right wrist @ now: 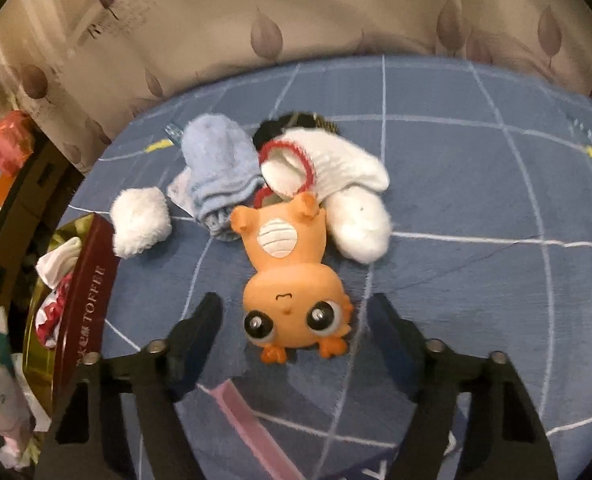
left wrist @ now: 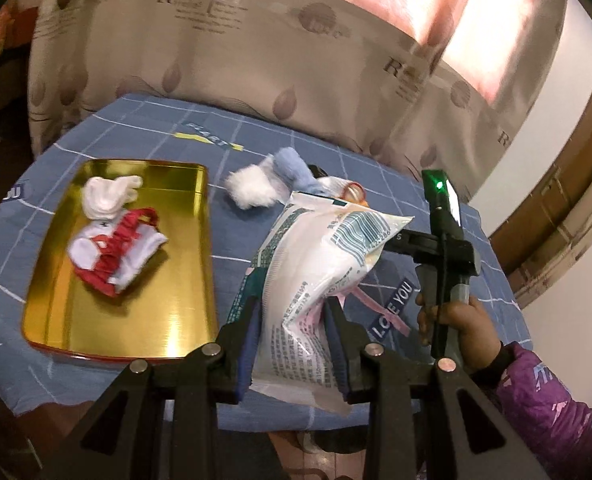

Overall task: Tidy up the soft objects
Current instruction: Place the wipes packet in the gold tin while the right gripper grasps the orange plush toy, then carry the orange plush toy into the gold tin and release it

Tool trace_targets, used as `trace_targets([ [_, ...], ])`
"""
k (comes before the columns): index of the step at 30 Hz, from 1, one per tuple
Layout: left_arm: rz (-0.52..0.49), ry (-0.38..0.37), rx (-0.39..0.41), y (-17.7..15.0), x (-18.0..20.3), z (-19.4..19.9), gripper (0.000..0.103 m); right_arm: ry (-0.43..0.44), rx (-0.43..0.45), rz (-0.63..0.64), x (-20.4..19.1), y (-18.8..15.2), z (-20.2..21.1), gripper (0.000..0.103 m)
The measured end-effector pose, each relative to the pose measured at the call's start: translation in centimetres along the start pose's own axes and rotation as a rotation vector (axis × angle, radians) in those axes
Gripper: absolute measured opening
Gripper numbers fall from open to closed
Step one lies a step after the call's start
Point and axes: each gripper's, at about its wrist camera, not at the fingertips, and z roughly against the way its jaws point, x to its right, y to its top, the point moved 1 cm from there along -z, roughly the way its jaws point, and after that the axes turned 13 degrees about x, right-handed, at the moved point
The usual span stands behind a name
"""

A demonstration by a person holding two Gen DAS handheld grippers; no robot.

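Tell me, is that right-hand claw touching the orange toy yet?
Apart. In the right wrist view, the open right gripper straddles the orange toy, with blue cloth showing between each finger and the toy's head.

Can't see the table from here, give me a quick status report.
Left gripper shut on white packet. Right gripper open, straddling orange toy. Gold tin holds two sock bundles; more socks behind toy.

A table covered by a blue checked cloth [right wrist: 476, 184] carries a gold tin tray [left wrist: 96, 320] at its left, and beside it a white pompom [right wrist: 142, 222], a blue sock [right wrist: 216, 164], white socks [right wrist: 348, 184] and an orange toy [right wrist: 292, 280].
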Motion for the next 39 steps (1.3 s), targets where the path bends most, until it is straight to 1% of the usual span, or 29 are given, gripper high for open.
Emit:
trace_targets([
  [1, 0.009, 0.007, 0.005, 0.0, -0.5, 0.3, 0.032, -0.006, -0.024, 0.0, -0.1, -0.1, -0.7, 0.065],
  [2, 0.015, 0.011, 0.006, 0.1, -0.9, 0.5, 0.032, -0.014, -0.026, 0.006, -0.4, -0.1, -0.9, 0.064],
  [4, 0.031, 0.035, 0.013, -0.1, -2.0, 1.3, 0.032, -0.033, -0.017, 0.035, -0.9, 0.0, -1.0, 0.055],
  [7, 0.062, 0.06, 0.018, -0.2, -3.7, 2.2, 0.032, -0.021, -0.012, 0.055, -1.2, -0.2, -0.7, 0.053],
  [10, 0.074, 0.106, 0.034, 0.2, -5.4, 2.9, 0.032, 0.027, -0.009, 0.007, -0.6, -0.9, 0.4, 0.052],
  [13, 0.07, 0.139, 0.05, 1.1, -6.8, 2.8, 0.032, 0.066, 0.011, -0.032, 0.0, -2.0, 2.2, 0.052],
  [15, 0.056, 0.156, 0.053, 1.7, -7.2, 2.2, 0.031, 0.091, 0.023, -0.059, 0.4, -2.9, 3.7, 0.052],
  [16, 0.045, 0.165, 0.054, 2.1, -7.5, 1.7, 0.028, 0.097, 0.027, -0.068, 0.5, -3.2, 4.2, 0.052],
  [18, 0.036, 0.174, 0.059, 2.9, -7.9, 0.6, 0.026, 0.12, 0.036, -0.09, 0.9, -3.7, 5.4, 0.052],
  [20, 0.014, 0.204, 0.061, 3.8, -8.4, -1.0, 0.026, 0.122, 0.045, -0.094, 0.9, -4.0, 6.2, 0.052],
  [21, 0.024, 0.212, 0.055, 4.2, -8.8, -1.8, 0.026, 0.124, 0.042, -0.097, 1.1, -4.1, 6.5, 0.052],
  [22, 0.042, 0.19, 0.053, 4.6, -9.1, -2.5, 0.026, 0.129, 0.042, -0.1, 1.1, -4.1, 6.5, 0.052],
  [23, 0.038, 0.189, 0.058, 4.9, -9.2, -2.9, 0.026, 0.13, 0.047, -0.103, 1.3, -4.2, 6.8, 0.053],
  [24, 0.02, 0.218, 0.065, 5.2, -9.3, -3.4, 0.026, 0.13, 0.053, -0.105, 1.3, -4.2, 7.1, 0.053],
  [25, 0.015, 0.228, 0.073, 5.6, -9.4, -3.7, 0.026, 0.133, 0.057, -0.105, 1.2, -4.2, 7.3, 0.052],
  [28, 0.033, 0.214, 0.081, 6.1, -9.4, -3.9, 0.026, 0.138, 0.077, -0.095, 0.9, -3.6, 8.1, 0.053],
  [32, 0.051, 0.206, 0.098, 5.6, -9.1, -3.1, 0.026, 0.153, 0.102, -0.085, 0.2, -3.0, 9.0, 0.053],
  [36, 0.07, 0.203, 0.102, 4.4, -8.8, -2.1, 0.026, 0.178, 0.108, -0.067, -1.2, -2.8, 9.6, 0.053],
  [39, 0.055, 0.231, 0.104, 3.4, -8.5, -1.3, 0.026, 0.204, 0.102, -0.061, -2.4, -2.8, 9.8, 0.053],
])
